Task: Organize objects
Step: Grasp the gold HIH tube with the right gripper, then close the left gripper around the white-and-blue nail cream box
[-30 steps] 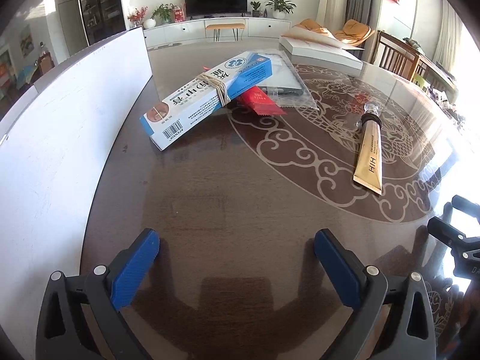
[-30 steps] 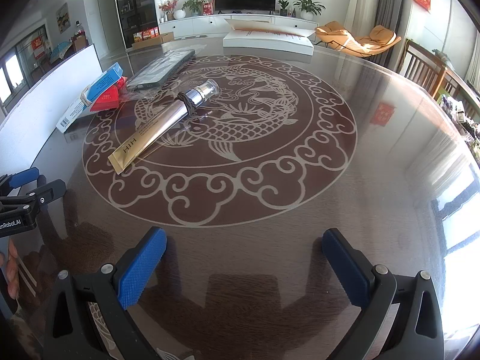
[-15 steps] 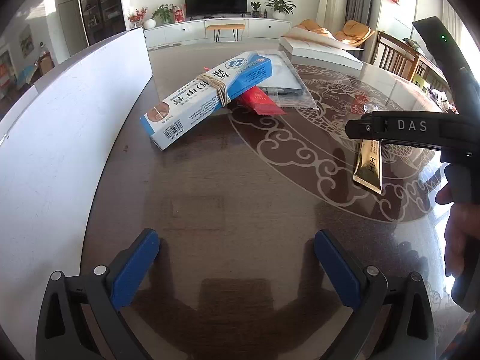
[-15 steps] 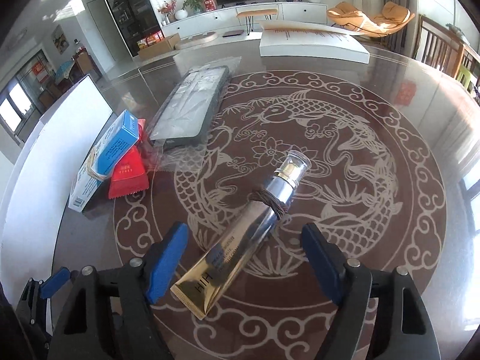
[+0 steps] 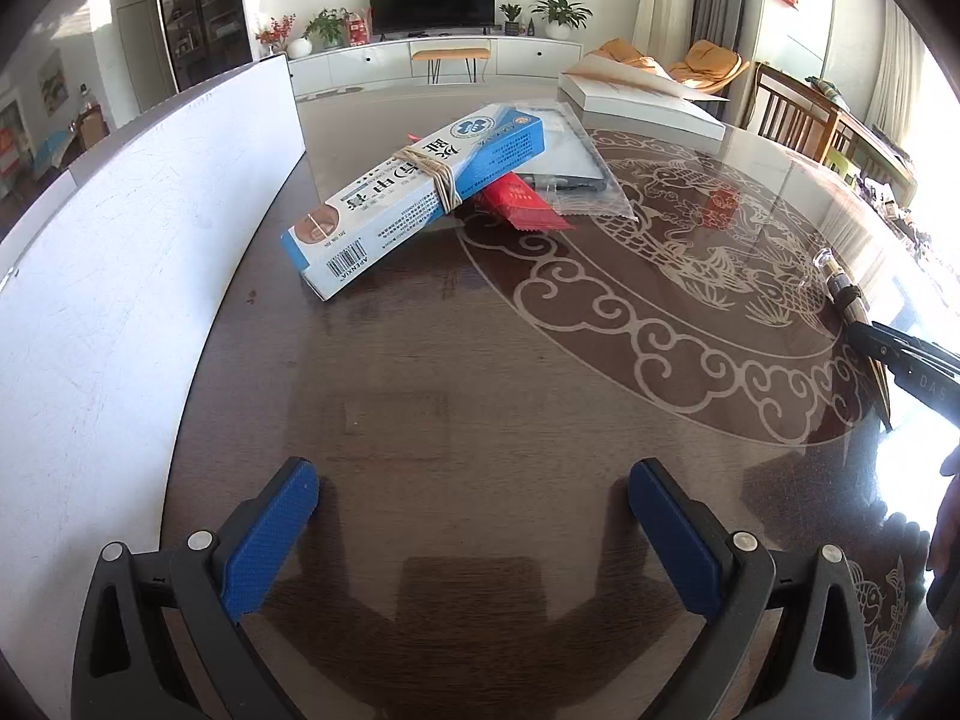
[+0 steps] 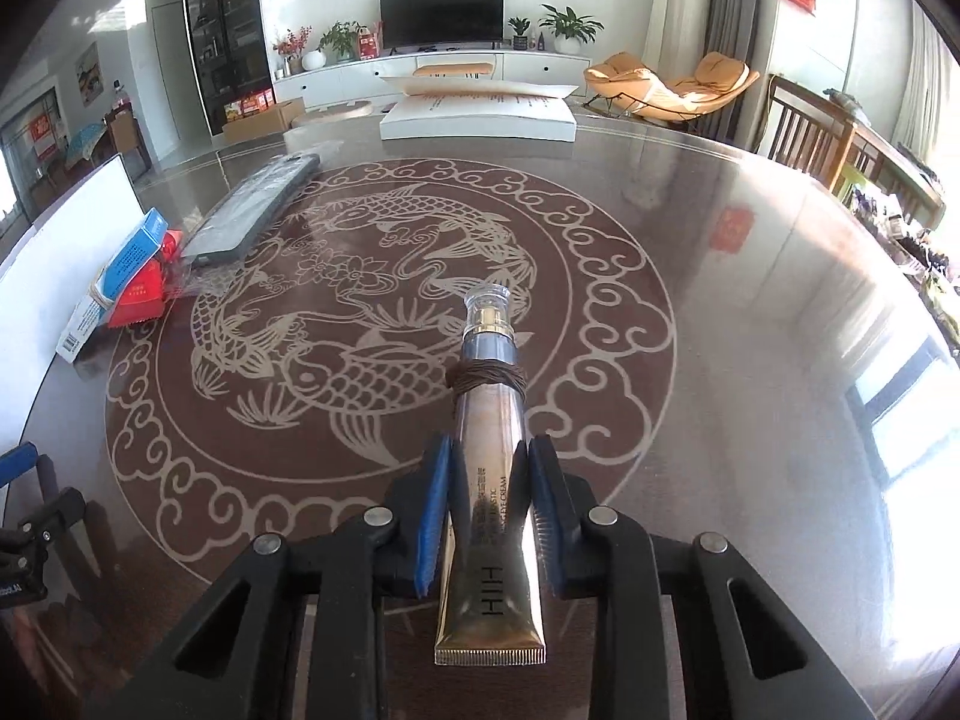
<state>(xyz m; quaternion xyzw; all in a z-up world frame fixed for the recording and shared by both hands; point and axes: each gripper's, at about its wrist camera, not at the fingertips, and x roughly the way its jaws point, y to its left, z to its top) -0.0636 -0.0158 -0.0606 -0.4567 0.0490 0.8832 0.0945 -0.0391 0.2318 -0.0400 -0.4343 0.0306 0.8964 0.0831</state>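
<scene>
A second ago the right gripper (image 6: 489,468) stood wide over bare table; its jaws have just been closing and now clamp the gold eye-cream tube (image 6: 489,420), one tube, cap pointing away. The round dark table (image 5: 480,372) with its koi-patterned inlay sits in a living room with a television (image 6: 441,15). One blue-and-white box (image 5: 414,192) lies on one red packet (image 5: 522,204). The left gripper (image 5: 474,516) hovers unmoved, jaws apart and empty.
</scene>
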